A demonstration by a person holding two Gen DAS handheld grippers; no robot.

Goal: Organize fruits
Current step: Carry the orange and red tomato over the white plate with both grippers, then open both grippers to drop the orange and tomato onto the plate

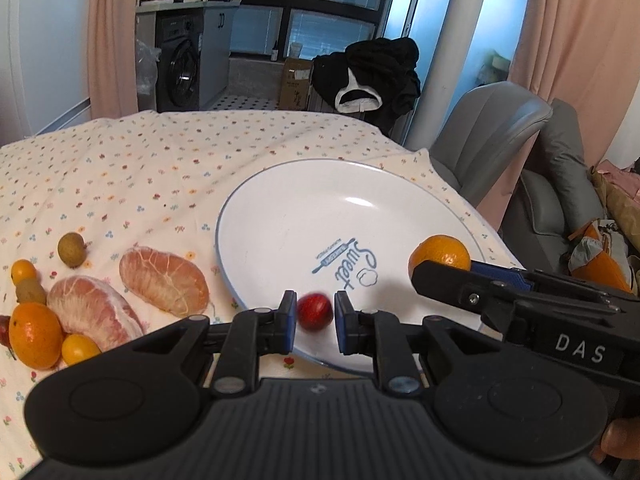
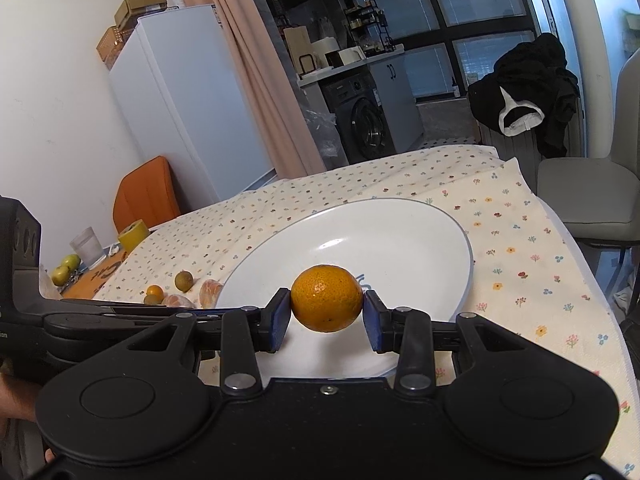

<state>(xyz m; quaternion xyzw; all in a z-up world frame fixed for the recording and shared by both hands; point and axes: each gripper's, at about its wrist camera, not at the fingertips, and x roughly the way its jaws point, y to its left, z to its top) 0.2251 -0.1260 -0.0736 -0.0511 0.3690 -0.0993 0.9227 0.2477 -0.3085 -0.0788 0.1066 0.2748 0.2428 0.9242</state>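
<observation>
A white plate [image 1: 320, 208] printed with "Sweet" lies on the flowered tablecloth. Over the plate's near rim, my left gripper [image 1: 315, 316] stands open, and a small red fruit [image 1: 315, 312] shows blurred between its blue pads with thin gaps on both sides. My right gripper [image 2: 326, 314] is shut on an orange mandarin [image 2: 326, 298] above the plate [image 2: 380, 236]. The left wrist view shows that mandarin [image 1: 439, 254] at the plate's right edge. Left of the plate lie two peeled pomelo segments [image 1: 164, 282], an orange [image 1: 34, 334], small yellow kumquats [image 1: 23, 271] and a brown longan [image 1: 72, 249].
A grey chair [image 1: 492, 132] stands by the table's right edge. At the far left end of the table are a glass [image 2: 87, 245], a yellow tape roll [image 2: 134, 234] and green apples [image 2: 66, 268]. Bare cloth [image 1: 140, 160] stretches behind the plate.
</observation>
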